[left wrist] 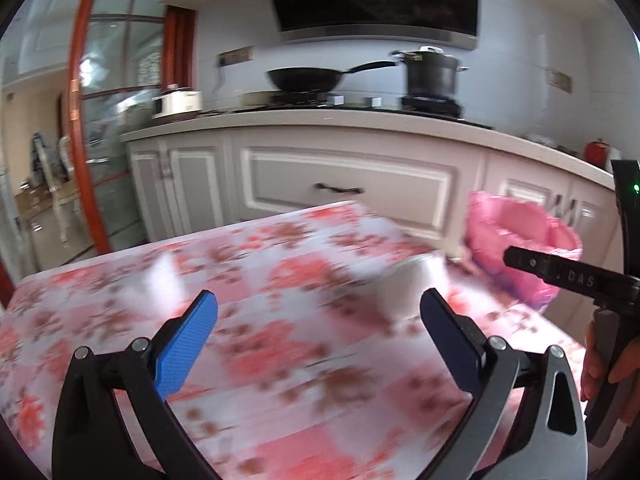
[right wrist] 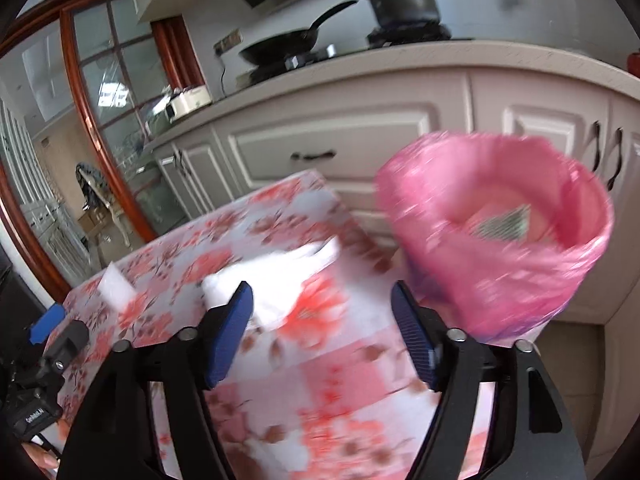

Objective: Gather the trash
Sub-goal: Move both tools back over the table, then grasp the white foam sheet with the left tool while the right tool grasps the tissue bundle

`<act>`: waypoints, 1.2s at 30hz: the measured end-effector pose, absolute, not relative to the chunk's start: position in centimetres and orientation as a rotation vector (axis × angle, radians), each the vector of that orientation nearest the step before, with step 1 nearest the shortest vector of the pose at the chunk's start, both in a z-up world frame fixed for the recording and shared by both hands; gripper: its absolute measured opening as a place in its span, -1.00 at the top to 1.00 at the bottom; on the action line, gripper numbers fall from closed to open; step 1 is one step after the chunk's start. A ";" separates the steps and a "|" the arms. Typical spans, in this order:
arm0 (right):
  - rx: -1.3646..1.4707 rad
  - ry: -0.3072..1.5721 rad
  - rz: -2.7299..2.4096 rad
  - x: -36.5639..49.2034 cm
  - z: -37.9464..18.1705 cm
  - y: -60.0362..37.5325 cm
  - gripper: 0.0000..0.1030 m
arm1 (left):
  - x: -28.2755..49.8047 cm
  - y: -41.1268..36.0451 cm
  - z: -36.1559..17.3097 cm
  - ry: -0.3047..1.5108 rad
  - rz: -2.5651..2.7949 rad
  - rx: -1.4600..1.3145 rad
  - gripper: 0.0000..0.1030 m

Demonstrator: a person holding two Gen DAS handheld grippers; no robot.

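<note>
A bin lined with a pink bag [right wrist: 496, 240] stands off the table's right edge; something printed lies inside it. It also shows in the left wrist view [left wrist: 520, 236]. A crumpled white tissue [right wrist: 276, 276] lies on the floral table [right wrist: 320, 380] just ahead of my right gripper [right wrist: 322, 304], which is open and empty. A small white scrap [right wrist: 116, 286] lies near the table's left edge; it shows blurred in the left wrist view [left wrist: 160, 276]. My left gripper [left wrist: 318, 308] is open and empty above the table. Both views are motion-blurred.
White kitchen cabinets [left wrist: 348, 184] run behind the table, with a wok [left wrist: 304, 78] and a pot [left wrist: 430, 74] on the stove. A glass door with a red frame [left wrist: 80, 120] is at the left. The right gripper's body [left wrist: 580, 280] shows at the right.
</note>
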State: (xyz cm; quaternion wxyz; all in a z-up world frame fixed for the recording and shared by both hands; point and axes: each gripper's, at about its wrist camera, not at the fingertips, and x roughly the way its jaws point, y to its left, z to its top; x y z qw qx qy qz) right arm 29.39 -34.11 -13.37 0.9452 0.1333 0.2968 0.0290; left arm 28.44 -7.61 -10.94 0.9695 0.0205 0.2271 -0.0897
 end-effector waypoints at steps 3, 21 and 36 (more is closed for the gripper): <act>0.262 0.631 0.062 30.2 -14.2 -31.6 -0.41 | 28.3 -4.5 -11.3 0.469 -0.123 0.019 -0.91; 0.176 0.805 -0.139 39.6 -17.6 -24.3 -0.64 | 31.4 8.3 -13.7 0.566 0.095 -0.117 -0.90; 0.236 0.774 -0.030 38.3 -17.5 -24.5 0.10 | 40.0 7.9 -14.7 0.657 0.105 -0.096 -0.91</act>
